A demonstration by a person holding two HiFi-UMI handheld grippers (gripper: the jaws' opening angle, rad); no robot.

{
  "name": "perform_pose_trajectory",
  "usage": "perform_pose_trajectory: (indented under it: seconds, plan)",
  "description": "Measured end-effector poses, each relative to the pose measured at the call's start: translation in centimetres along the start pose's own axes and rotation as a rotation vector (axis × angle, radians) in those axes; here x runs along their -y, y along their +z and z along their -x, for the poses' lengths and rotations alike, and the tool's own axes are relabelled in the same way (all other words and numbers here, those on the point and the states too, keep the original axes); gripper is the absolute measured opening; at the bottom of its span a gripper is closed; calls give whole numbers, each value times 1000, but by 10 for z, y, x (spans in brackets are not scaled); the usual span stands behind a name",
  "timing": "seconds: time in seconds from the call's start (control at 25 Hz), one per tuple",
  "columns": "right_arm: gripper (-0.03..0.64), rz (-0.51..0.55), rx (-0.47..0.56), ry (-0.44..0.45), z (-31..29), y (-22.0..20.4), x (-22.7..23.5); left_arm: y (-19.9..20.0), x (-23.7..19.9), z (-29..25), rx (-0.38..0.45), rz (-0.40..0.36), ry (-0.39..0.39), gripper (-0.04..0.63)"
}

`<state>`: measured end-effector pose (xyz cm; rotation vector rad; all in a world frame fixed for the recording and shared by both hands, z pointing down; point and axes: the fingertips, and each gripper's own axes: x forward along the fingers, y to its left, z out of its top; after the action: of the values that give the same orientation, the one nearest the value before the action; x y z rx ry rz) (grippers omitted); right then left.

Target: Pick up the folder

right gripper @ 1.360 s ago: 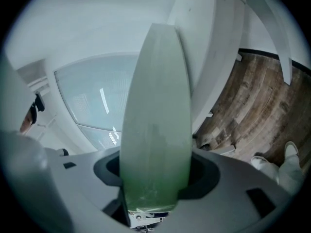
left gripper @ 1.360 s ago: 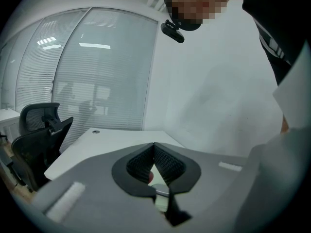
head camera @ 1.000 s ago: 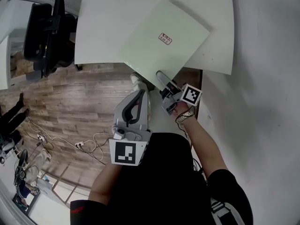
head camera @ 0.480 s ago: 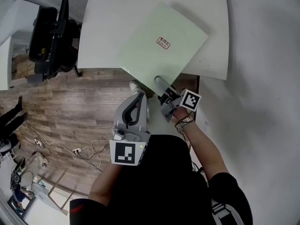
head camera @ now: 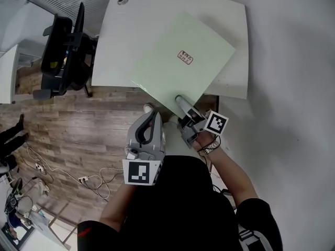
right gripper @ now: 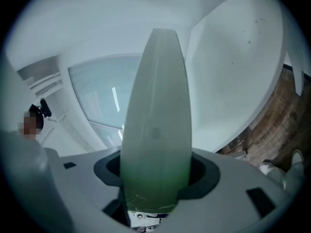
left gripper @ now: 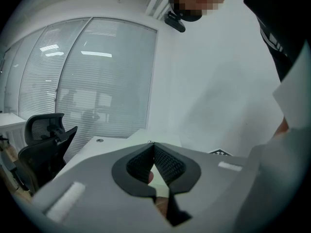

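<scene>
The pale green folder point(head camera: 183, 61), with a small red label on its cover, hangs over the white table point(head camera: 118, 41) and juts past the table's near edge. My right gripper point(head camera: 180, 102) is shut on the folder's near edge. In the right gripper view the folder point(right gripper: 155, 130) stands edge-on between the jaws and rises up the middle of the frame. My left gripper point(head camera: 148, 125) is held low in front of me, over the floor, away from the folder. Its ribbed pads point(left gripper: 165, 165) meet at the tips with nothing between them.
A black office chair point(head camera: 65, 48) stands left of the table. The wall point(head camera: 293, 77) runs close along the right side. Cables point(head camera: 99, 171) lie on the wooden floor at lower left. The table has a cable hole point(head camera: 122, 0) at its far left corner.
The folder, held in my right gripper, has shifted slightly down and toward me against the table. The left gripper has moved a little lower in the view.
</scene>
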<state>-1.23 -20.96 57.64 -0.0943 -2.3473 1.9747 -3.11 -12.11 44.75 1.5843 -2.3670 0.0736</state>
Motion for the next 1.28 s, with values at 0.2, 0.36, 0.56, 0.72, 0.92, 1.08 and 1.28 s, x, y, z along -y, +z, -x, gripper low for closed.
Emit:
perform_pose_trajectory:
  seconds: [0.2, 0.36, 0.56, 0.72, 0.92, 1.08, 1.28]
  plan:
    - [272, -21, 16, -1, 1, 2, -22, 11, -4, 2, 38, -18, 10, 5]
    - [272, -28, 16, -6, 1, 3, -43, 20, -7, 8, 55, -2, 25, 5]
    - [272, -17, 19, -4, 1, 8, -75, 31, -17, 18, 86, -9, 58, 5]
    - [272, 3, 48, -18, 6, 17, -98, 37, -24, 25, 107, 17, 87, 5]
    - [272, -14, 89, 12, 10, 22, -134, 48, -30, 32, 153, 8, 109, 5]
    - [272, 16, 95, 33, 20, 15, -161, 55, -29, 42, 172, 1, 126, 5]
    - [272, 74, 118, 82, 25, 16, -189, 69, -33, 47, 197, 10, 148, 5]
